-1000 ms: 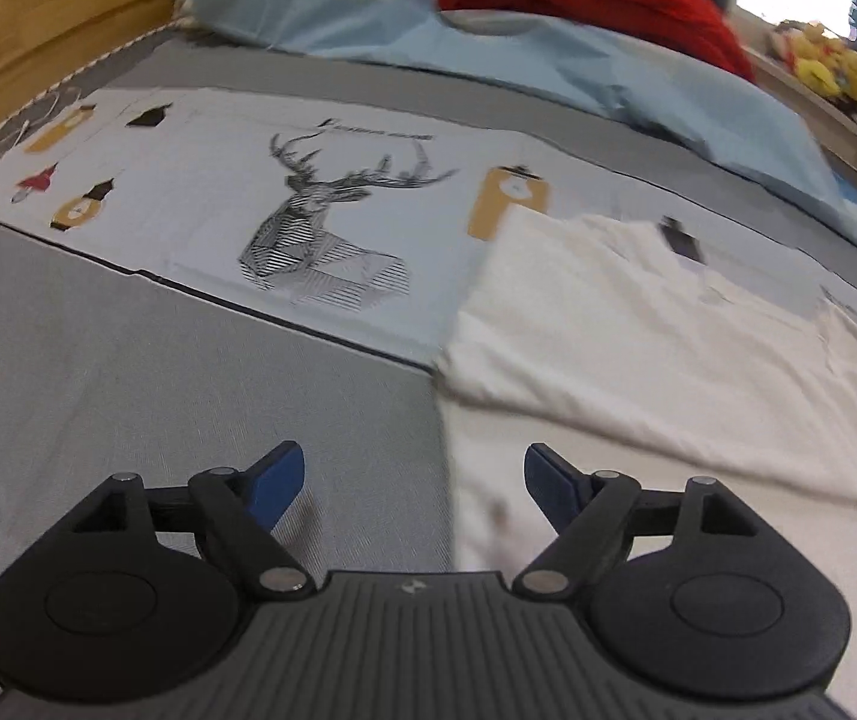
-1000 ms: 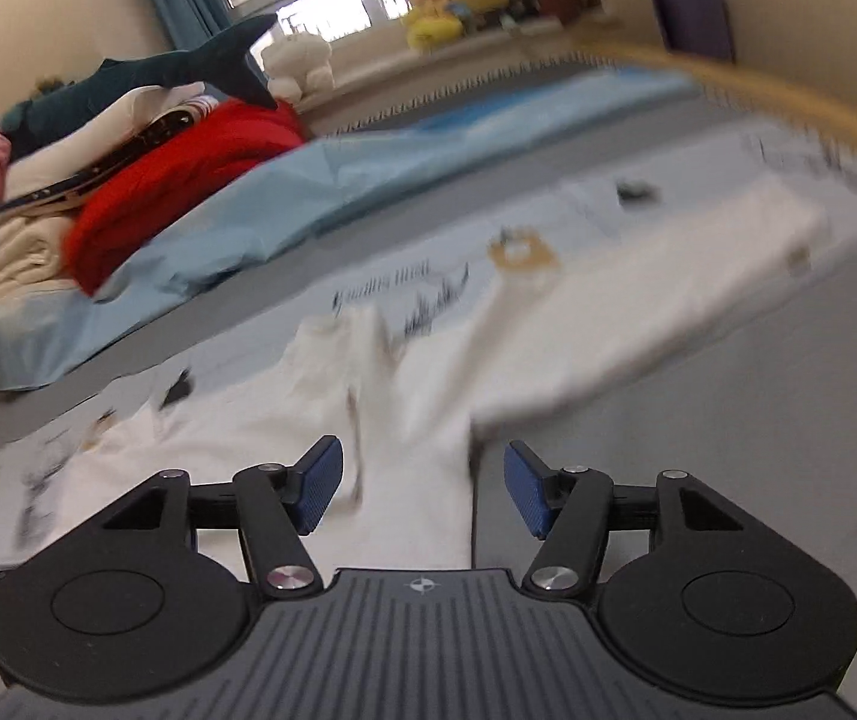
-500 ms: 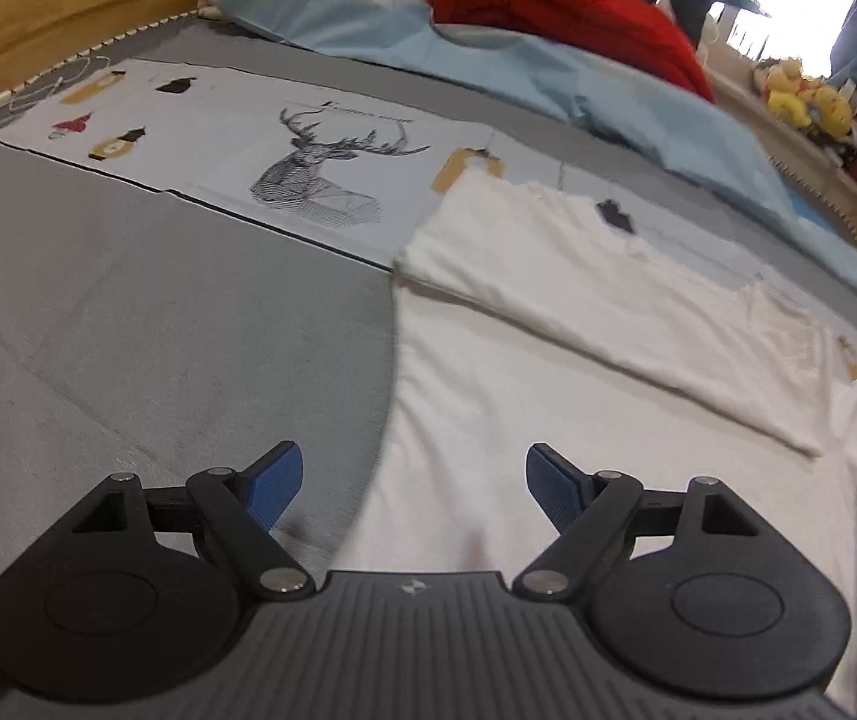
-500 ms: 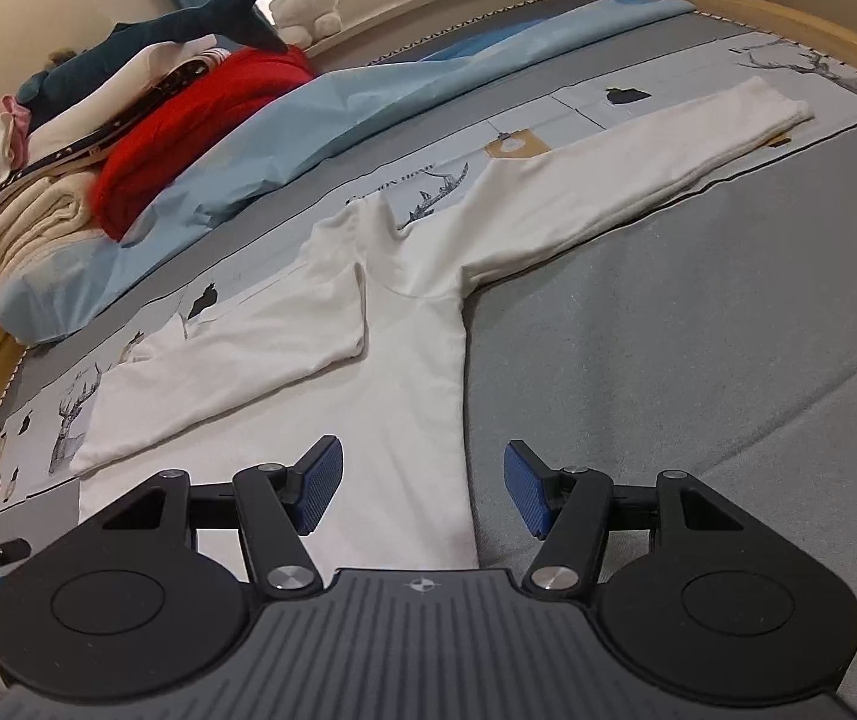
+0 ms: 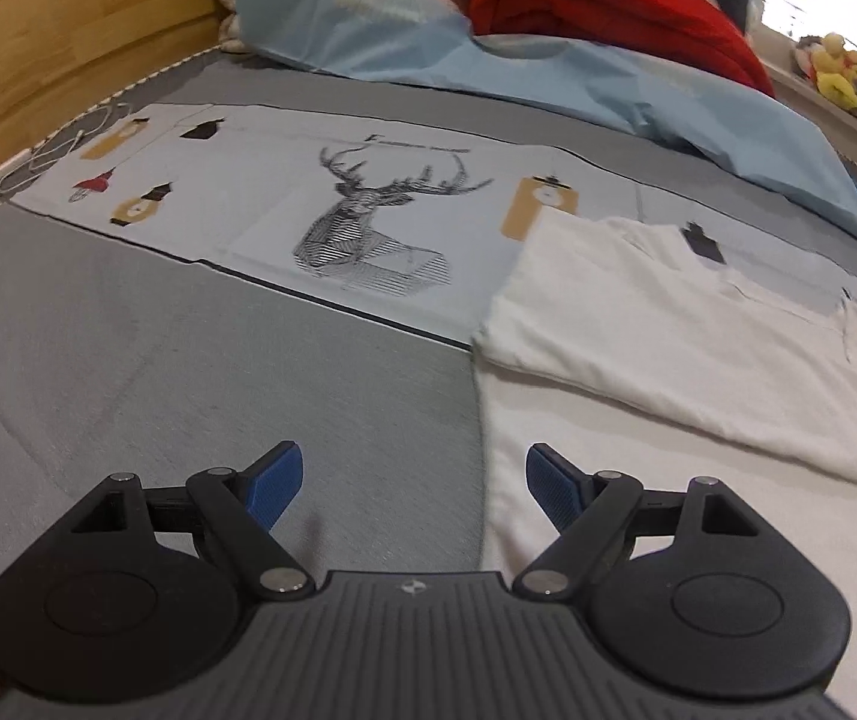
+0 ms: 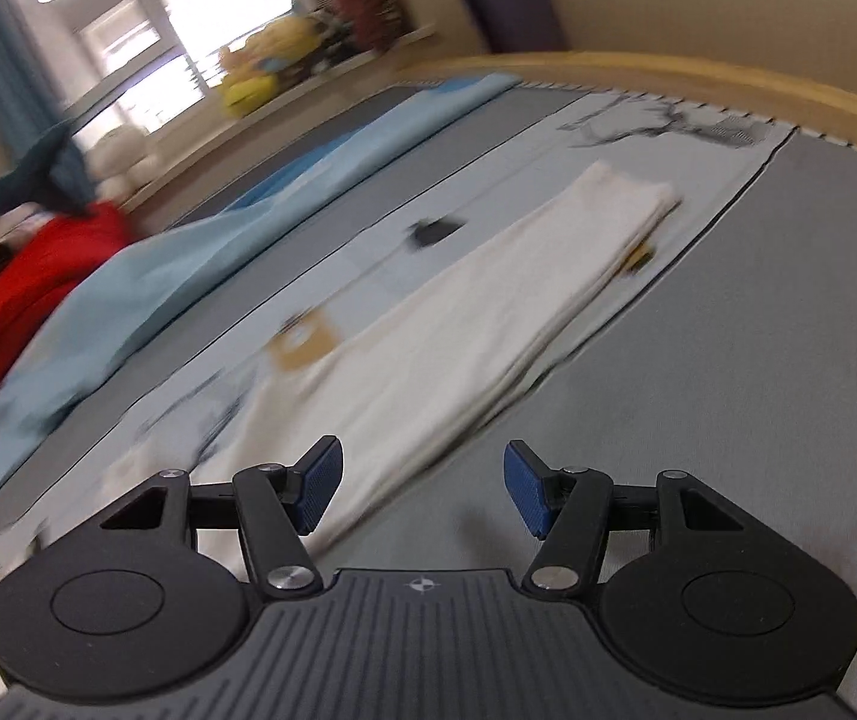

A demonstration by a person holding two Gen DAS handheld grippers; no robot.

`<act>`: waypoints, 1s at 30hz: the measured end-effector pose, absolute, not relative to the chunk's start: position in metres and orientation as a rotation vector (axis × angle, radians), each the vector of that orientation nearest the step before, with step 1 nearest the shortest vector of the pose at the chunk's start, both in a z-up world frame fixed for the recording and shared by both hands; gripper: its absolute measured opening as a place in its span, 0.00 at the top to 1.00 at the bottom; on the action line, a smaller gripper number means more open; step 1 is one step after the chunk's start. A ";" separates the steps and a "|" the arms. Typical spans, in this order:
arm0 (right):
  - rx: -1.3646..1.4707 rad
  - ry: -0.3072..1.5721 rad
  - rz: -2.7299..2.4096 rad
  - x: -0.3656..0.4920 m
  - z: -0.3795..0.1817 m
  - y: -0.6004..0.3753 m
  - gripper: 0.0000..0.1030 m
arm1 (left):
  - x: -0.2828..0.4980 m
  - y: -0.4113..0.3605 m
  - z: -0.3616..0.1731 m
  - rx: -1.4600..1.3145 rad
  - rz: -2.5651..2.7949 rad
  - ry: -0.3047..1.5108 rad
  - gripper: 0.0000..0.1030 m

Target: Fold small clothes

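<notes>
Swung rightward, right gripper (open, empty) — white shirt sleeve ahead-left; left gripper open.

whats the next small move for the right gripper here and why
Probably ease the right gripper forward and down to the long white sleeve and close on its edge, ready to fold it inward. The sleeve lies stretched out flat over the grey bedspread, unfolded, and the gripper is open and empty just short of it. The right wrist view is blurred, so the exact edge is hard to tell.
</notes>
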State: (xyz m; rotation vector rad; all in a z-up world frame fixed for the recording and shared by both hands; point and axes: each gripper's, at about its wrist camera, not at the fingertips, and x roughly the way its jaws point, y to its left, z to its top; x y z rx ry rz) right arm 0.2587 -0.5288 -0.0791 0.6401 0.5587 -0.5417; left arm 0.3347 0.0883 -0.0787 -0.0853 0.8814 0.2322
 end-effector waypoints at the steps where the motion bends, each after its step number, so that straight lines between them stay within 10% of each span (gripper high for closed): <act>1: 0.672 0.551 -0.568 0.265 -0.085 -0.541 0.40 | 0.337 0.092 -0.080 -0.083 0.249 0.883 0.17; 15: 0.980 0.351 -0.664 0.314 -0.151 -0.629 0.40 | 0.354 0.111 -0.092 -0.134 0.305 0.941 0.17; 16: 0.962 0.343 -0.673 0.318 -0.151 -0.628 0.53 | 0.355 0.109 -0.092 -0.124 0.300 0.940 0.17; 17: 0.910 0.364 -0.699 0.325 -0.150 -0.626 0.95 | 0.355 0.107 -0.092 -0.113 0.296 0.936 0.17; 30: 0.550 0.354 -0.732 0.358 -0.069 -0.576 0.96 | 0.388 0.137 -0.084 0.004 0.430 0.862 0.17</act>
